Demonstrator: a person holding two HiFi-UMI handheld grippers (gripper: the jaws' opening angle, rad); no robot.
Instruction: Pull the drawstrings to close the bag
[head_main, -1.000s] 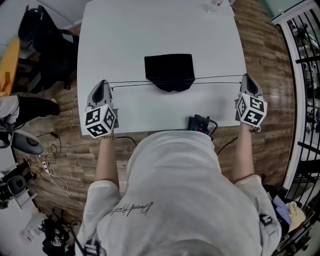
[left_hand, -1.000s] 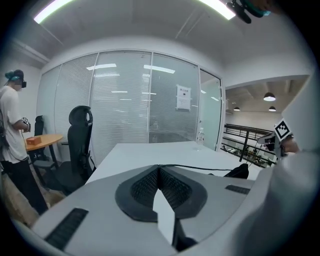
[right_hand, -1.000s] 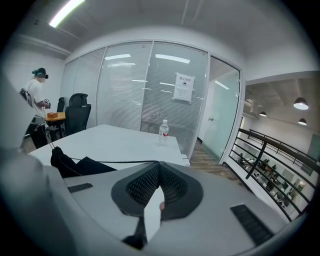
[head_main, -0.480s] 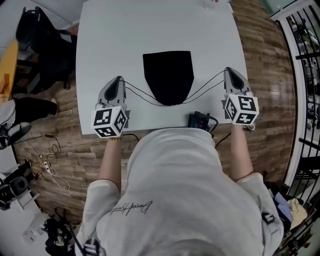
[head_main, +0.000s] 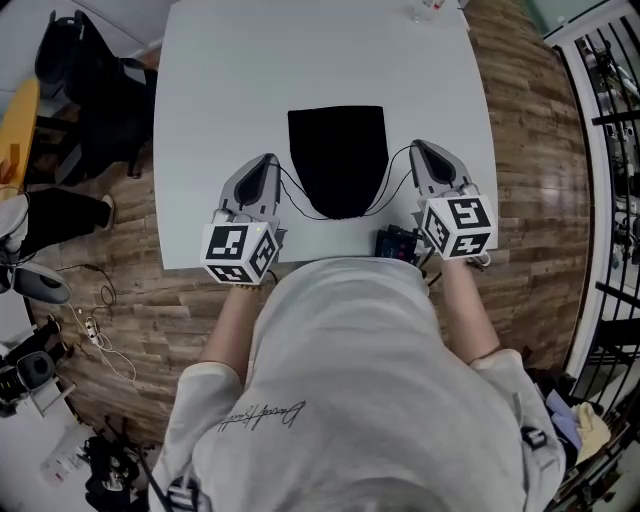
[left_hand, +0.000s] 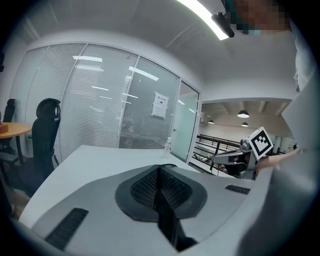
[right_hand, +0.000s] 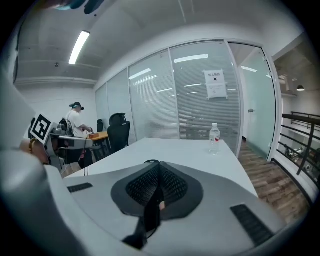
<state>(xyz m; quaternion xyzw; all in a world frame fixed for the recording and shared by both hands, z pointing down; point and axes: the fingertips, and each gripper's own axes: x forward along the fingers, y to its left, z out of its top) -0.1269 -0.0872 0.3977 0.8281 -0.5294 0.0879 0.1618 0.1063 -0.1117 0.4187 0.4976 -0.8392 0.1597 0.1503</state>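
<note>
From the head view we see the black bag lying flat on the white bench, its rounded end toward the person. The left tongs sit just left of the bag and the right tongs just right of it, both resting low on the bench. The left drawstring curves loosely from the bag's rounded end to the tip of the left tongs, and the right drawstring curves the same way to the tip of the right tongs. A small dark device lies at the bench edge, nearer the person than the bag and beside the right tongs. A bottle stands at the far side of the bench, well beyond the bag.

In the left gripper view we see the jaws pressed together, with the dark cord pinched in the seam and looping out at the tip. The marker cube of the right tongs shows to the right, and an office chair stands off to the left.

In the right gripper view the jaws are likewise closed tight on the dark cord, which loops out at the tip. The bottle stands ahead on the bench, and a person sits at a far desk on the left.
</note>
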